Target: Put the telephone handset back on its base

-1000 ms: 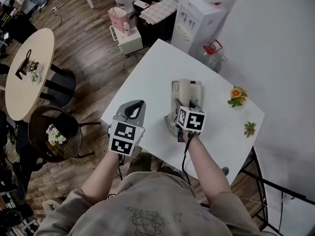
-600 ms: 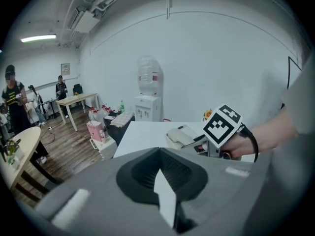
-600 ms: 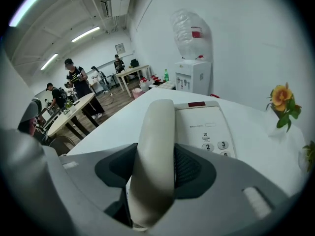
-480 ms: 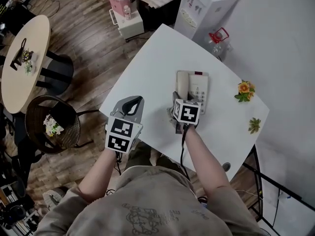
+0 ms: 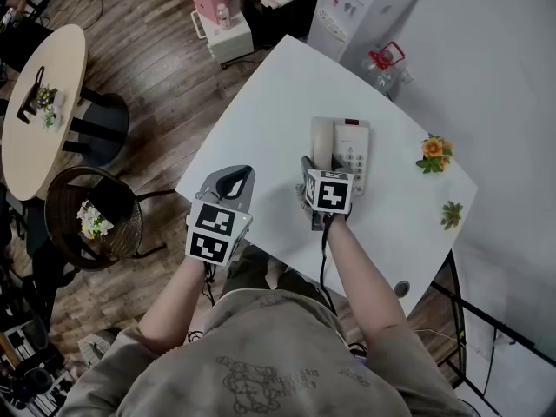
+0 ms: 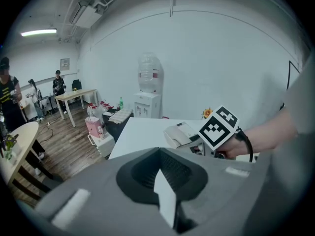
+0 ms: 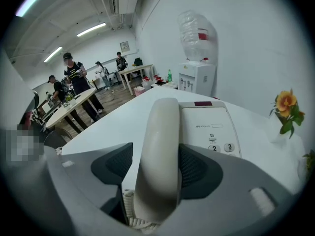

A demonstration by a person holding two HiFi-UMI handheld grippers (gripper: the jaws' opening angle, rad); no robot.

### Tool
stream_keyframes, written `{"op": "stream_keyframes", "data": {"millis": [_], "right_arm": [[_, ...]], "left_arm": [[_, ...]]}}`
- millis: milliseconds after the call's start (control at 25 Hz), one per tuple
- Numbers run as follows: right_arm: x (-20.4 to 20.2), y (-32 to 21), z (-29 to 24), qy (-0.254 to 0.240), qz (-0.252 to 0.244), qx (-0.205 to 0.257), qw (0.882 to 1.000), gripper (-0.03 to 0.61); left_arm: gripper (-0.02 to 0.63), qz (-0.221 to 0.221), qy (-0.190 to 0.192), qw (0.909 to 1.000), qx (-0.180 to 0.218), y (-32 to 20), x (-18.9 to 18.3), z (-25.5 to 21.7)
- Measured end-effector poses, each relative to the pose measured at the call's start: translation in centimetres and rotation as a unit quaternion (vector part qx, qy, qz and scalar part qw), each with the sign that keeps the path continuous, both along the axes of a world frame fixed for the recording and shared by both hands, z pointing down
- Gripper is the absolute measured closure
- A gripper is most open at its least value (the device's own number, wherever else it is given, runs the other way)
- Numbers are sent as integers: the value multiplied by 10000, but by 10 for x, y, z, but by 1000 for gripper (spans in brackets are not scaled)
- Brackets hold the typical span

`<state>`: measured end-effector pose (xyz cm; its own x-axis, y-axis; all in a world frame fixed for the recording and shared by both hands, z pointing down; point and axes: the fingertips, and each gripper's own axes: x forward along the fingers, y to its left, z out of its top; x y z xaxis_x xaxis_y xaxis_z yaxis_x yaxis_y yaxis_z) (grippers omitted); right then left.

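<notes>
Right gripper view: handset (image 7: 160, 151) runs lengthwise between the jaws of the right tool (image 7: 156, 170). The jaws have just been opening and stand apart. A strip of white counter (image 7: 113, 132) shows between the left pad and the handset. The right pad sits just beside the handset's other edge, with no visible squeeze. Reading: released, not clamped.

Location of handset: it lies along the left side of the base (image 7: 209, 124), its far end up by the top of the cradle and the keypad (image 7: 221, 147) just to its right. The head view agrees, with the handset parallel to the base's long edge, on it. Whether both ends are fully seated cannot be told. The near end is hidden under the tool.

Handling, judged: a rigid plastic shell, light, smooth and rounded, so likely to slip or roll under a pinch off its centre. The best hold is across the narrow middle of the grip, pads on its two long sides, where the tool now straddles it. The coiled cord (image 7: 129, 200) bunches at the near end between the jaws. It is springy and could tug the handset askew or snag a pad.

Left tool (image 5: 236, 177): jaws together, nothing between them. It hovers at the counter's near-left edge, well apart from the phone.
</notes>
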<state>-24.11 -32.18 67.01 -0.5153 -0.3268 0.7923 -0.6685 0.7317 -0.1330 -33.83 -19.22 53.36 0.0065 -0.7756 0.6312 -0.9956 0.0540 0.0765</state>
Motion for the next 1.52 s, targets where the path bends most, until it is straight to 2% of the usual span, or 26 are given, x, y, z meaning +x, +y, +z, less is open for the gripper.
{"op": "stream_keyframes", "data": {"millis": [40,80,280,440,600,680,800,1000,1280,1400,1520], "right_arm": [[1,1,0,48,-37,9,10000,247],[2,3,-1,78,-63,24,9999,242],[13,7,-25,-81,-72,151,9998,252],[18,7,-75,-531,-194,366,9977,299],[29,4,-146,-1116,-197,808,9903,365],[35,4,-187,-1447,-166,1078,9835,403],[47,9,-247,-1875,-237,1474,9709,417],[76,25,-335,-2354,-349,2193,9462,457],[130,52,-424,-2785,-219,2997,9122,504],[156,63,-448,-2730,-97,3445,8982,523],[180,76,-465,-2869,46,3560,8894,537]], "left_arm": [[614,13,2,10000,4,1,1,-1],[614,22,0,10000,10,2,2,-2],[614,18,-68,9999,128,7,1,-15],[614,80,-322,9986,406,3,-5,-45],[614,164,-503,9950,845,-4,-5,-89],[614,206,-579,9923,1073,-7,-4,-113],[614,351,-776,9862,1418,-10,4,-152],[614,723,-1224,9692,2011,-11,33,-218],[614,1169,-1245,9425,2873,-7,81,-298],[614,1221,-1160,9362,3086,-2,96,-319],[614,1313,-1107,9287,3287,3,111,-332]]}}
